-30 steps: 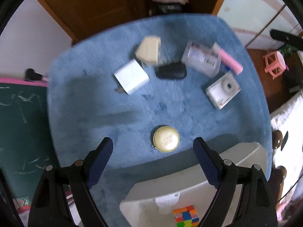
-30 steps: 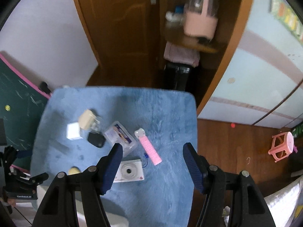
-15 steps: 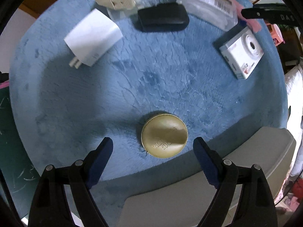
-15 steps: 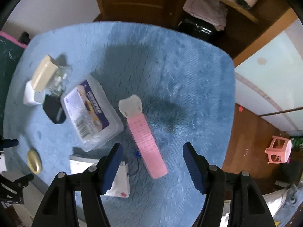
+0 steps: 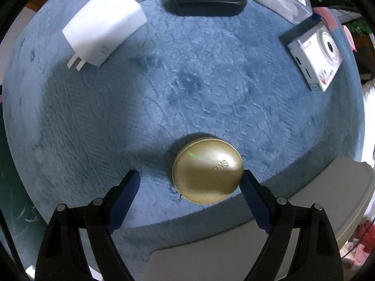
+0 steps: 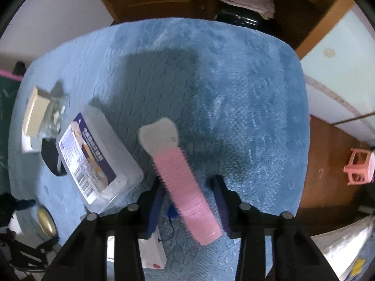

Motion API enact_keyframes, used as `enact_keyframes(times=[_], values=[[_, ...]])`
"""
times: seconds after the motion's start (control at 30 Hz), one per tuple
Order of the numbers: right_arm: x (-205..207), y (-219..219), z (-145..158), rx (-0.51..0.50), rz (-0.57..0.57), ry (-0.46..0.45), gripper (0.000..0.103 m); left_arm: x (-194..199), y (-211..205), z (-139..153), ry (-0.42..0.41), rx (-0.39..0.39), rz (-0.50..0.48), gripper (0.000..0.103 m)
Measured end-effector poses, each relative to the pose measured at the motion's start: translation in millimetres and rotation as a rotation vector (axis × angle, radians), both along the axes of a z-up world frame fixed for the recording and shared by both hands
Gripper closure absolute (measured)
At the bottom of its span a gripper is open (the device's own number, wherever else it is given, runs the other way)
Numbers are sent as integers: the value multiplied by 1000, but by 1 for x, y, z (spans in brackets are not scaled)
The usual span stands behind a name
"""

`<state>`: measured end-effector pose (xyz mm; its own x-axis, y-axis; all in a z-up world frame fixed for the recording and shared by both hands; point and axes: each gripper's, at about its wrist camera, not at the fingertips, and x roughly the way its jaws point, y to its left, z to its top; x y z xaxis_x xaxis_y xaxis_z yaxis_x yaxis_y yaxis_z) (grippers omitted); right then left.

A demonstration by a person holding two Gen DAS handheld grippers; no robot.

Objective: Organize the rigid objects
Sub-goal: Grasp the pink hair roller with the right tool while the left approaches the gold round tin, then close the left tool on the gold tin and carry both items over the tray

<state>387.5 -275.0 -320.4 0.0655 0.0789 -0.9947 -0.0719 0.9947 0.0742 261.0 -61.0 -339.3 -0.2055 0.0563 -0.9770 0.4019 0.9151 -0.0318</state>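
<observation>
Left gripper (image 5: pixel 189 182): jaws were held wide, with the gold round case (image 5: pixel 207 170) lying between them on the blue mat (image 5: pixel 187 93); the right pad looked to be touching its rim, the left pad stood apart, so nothing was gripped yet.
White charger (image 5: pixel 103 25): was seen far left on the mat, well apart from the case.
Step in hand: a double pick-up was judged to be under way, one item per gripper.
Right gripper (image 6: pixel 189 201): jaws were closing around the pink comb (image 6: pixel 185 187), which lay between the pads at a slant; whether both pads were already pressing could not be told.
Next move: the left jaws would need to be closed on the case, then both items lifted.
Grey bin (image 5: pixel 328 210): its rim was seen just near and right of the case, a short carry.
Room: open mat was left far of the case; the clear box (image 6: pixel 93 161) lay just left of the comb, the mat edge near on the right.
</observation>
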Motion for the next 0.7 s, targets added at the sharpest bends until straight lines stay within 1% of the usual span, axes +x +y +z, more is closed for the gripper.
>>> enact_keyframes(times=[0.13, 0.27, 0.37, 0.43, 0.47, 0.5, 0.7], values=[[-1, -12, 4, 20, -41, -8, 74, 7, 4, 2, -23, -5, 12, 15], [-5, -16, 7, 45, -63, -4, 76, 14, 2, 0, -31, 8, 9, 15], [-11, -19, 9, 61, -76, -9, 76, 16, -3, 0, -48, 9, 27, 17], [-17, -17, 13, 75, -82, -18, 77, 14, -3, 0, -66, 3, 43, 22], [-18, -16, 15, 80, -83, -23, 77, 14, -3, 3, -76, 1, 51, 30], [-19, -15, 18, 84, -83, -30, 77, 10, 2, 5, -82, -5, 57, 44], [-41, -21, 49, 113, -95, -78, 77, 7, 12, 14, -111, -25, 139, 44]])
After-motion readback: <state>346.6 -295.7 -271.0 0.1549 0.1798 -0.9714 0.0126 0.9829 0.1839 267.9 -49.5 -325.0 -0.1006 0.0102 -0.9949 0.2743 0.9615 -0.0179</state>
